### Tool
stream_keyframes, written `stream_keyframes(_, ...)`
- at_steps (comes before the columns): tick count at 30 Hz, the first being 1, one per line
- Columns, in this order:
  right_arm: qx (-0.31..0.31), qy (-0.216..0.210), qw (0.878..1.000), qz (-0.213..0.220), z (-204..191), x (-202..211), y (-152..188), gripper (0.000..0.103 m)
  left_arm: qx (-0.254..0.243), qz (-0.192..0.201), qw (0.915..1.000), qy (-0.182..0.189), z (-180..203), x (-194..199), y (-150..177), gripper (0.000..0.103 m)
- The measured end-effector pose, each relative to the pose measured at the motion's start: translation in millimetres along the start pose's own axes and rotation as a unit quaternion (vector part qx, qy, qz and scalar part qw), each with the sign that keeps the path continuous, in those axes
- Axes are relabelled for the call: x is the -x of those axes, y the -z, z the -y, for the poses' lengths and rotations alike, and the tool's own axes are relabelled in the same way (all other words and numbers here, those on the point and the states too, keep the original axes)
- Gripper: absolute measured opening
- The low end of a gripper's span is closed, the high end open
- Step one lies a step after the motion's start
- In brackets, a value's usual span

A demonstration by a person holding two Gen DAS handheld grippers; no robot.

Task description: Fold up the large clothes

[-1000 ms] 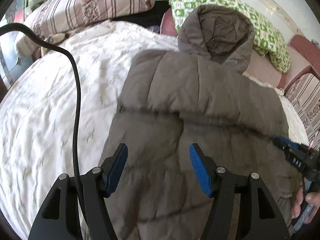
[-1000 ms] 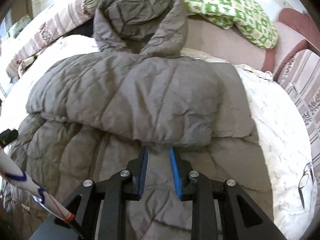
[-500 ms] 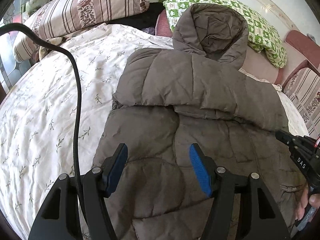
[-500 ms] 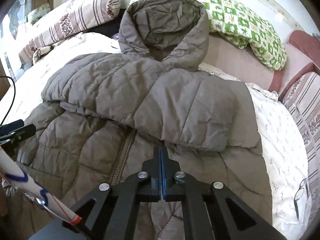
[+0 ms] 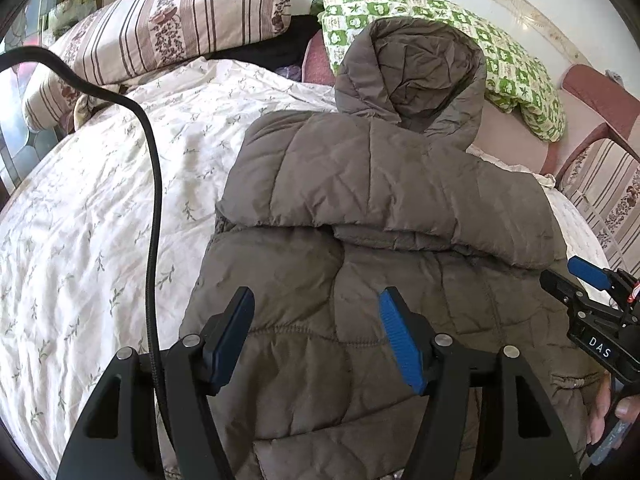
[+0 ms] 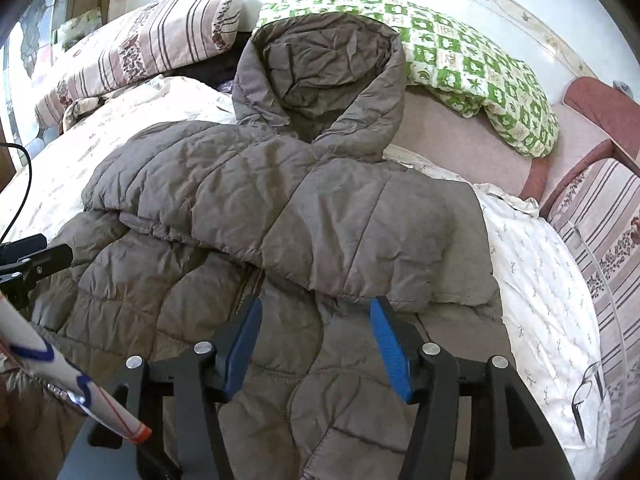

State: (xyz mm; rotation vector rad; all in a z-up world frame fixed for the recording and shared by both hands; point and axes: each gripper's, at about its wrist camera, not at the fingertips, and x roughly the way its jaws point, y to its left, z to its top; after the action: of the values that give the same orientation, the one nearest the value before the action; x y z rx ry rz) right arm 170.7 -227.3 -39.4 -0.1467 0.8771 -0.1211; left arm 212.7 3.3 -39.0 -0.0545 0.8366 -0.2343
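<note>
A grey-brown hooded puffer jacket (image 5: 380,200) lies flat on the bed, hood (image 5: 416,68) toward the pillows, both sleeves folded across its chest. It fills the right wrist view (image 6: 280,208). My left gripper (image 5: 316,328) is open and empty above the jacket's lower left part. My right gripper (image 6: 316,332) is open and empty just below the cuff of the folded sleeve (image 6: 352,256). The right gripper also shows at the right edge of the left wrist view (image 5: 576,280). The left gripper's fingers (image 6: 36,256) show at the left edge of the right wrist view.
The bed has a white leaf-print sheet (image 5: 100,208). A striped pillow (image 5: 172,28) and a green checked pillow (image 5: 516,68) lie at the head. A black cable (image 5: 154,208) hangs at the left. Eyeglasses (image 6: 588,388) lie on the sheet at the right.
My right gripper was shut half a second ago and has opened; it has drawn back from the sleeve cuff. Both cameras have pulled back a little from the jacket.
</note>
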Motion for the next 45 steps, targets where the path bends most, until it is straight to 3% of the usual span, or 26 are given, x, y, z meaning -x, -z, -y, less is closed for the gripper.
stream_keyframes(6,-0.022,0.006,1.000,0.007,17,-12,-7,0.061,-0.009,0.017,0.9997,-0.017,13,-9,-21,0.069)
stream_keyframes(11,-0.064,-0.013,0.996,-0.055,39,-50,-1,0.056,-0.023,-0.006,0.9985,-0.049,19,-38,-20,0.069)
stream_keyframes(14,-0.047,-0.008,0.996,-0.076,32,-59,7,0.056,-0.018,-0.028,0.9984,-0.046,15,-50,-16,0.069)
stream_keyframes(21,-0.002,0.011,0.999,-0.036,10,-25,12,0.056,-0.011,-0.002,0.9993,-0.035,16,-29,-12,0.069)
stream_keyframes(25,-0.003,-0.030,0.999,-0.033,-5,-4,17,0.056,-0.023,0.002,0.9991,-0.036,24,-19,-7,0.069)
stream_keyframes(28,0.005,-0.041,0.998,-0.041,-14,0,24,0.056,-0.033,-0.006,0.9989,-0.032,28,-20,-4,0.069)
stream_keyframes(33,-0.006,-0.074,0.992,-0.101,-18,-25,40,0.056,-0.031,-0.018,0.9986,-0.038,28,-26,-2,0.069)
stream_keyframes(40,-0.031,-0.088,0.993,-0.068,-5,-3,33,0.056,-0.054,0.036,0.9964,-0.054,36,-1,-10,0.069)
stream_keyframes(45,-0.049,-0.083,0.993,-0.065,0,12,31,0.056,-0.070,0.051,0.9950,-0.051,44,6,-14,0.069)
